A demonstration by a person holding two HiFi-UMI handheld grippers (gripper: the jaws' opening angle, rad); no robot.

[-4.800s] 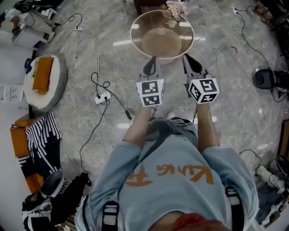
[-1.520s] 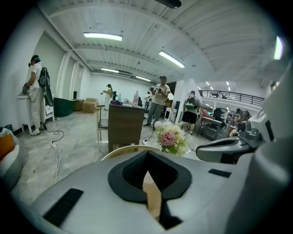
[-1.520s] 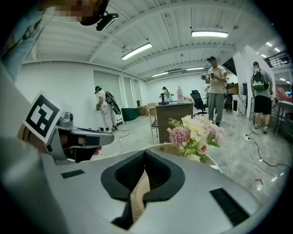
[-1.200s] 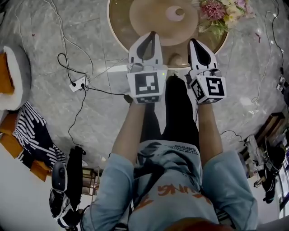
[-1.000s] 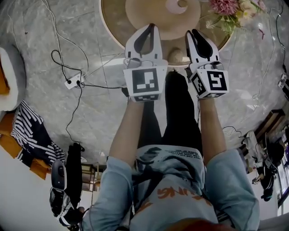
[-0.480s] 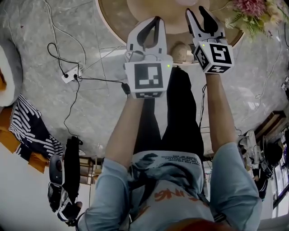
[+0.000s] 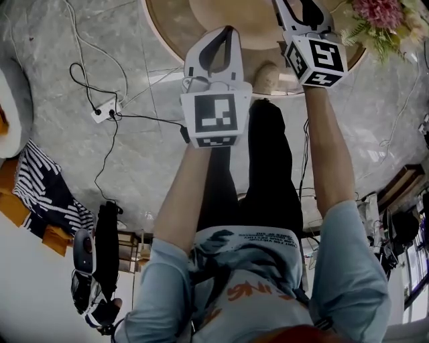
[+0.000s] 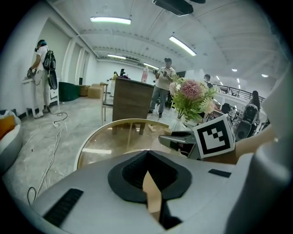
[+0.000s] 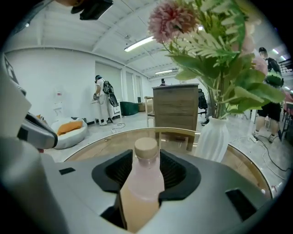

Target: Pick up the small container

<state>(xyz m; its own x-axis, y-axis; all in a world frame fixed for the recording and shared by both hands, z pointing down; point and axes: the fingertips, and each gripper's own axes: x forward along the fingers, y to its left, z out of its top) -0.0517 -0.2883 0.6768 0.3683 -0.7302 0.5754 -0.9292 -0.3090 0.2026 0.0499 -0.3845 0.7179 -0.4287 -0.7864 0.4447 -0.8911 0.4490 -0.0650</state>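
Observation:
The small container is a pale pink bottle [image 9: 143, 185] with a tan cap, standing on the round glass table [image 9: 87, 148]. In the right gripper view it stands upright between the jaws of my right gripper [image 9: 145, 160], which are opening around it. The head view shows the right gripper [image 7: 300, 5] reaching over the table [image 7: 167, 27] at the top edge, where the bottle is hidden. My left gripper [image 7: 225, 32] hovers at the table's near rim with its jaws together and nothing in them. In the left gripper view the right gripper's marker cube [image 8: 213, 137] is to the right.
A white vase [image 9: 211, 137] of pink flowers [image 7: 385, 20] stands just right of the bottle. Cables and a power strip [image 7: 104, 110] lie on the marble floor at left, with a striped cloth [image 7: 40, 194] nearer. A wooden cabinet [image 8: 130, 98] and people stand beyond the table.
My right gripper has moved forward over the table and its jaws have spread apart. The left gripper has stayed near the table's rim.

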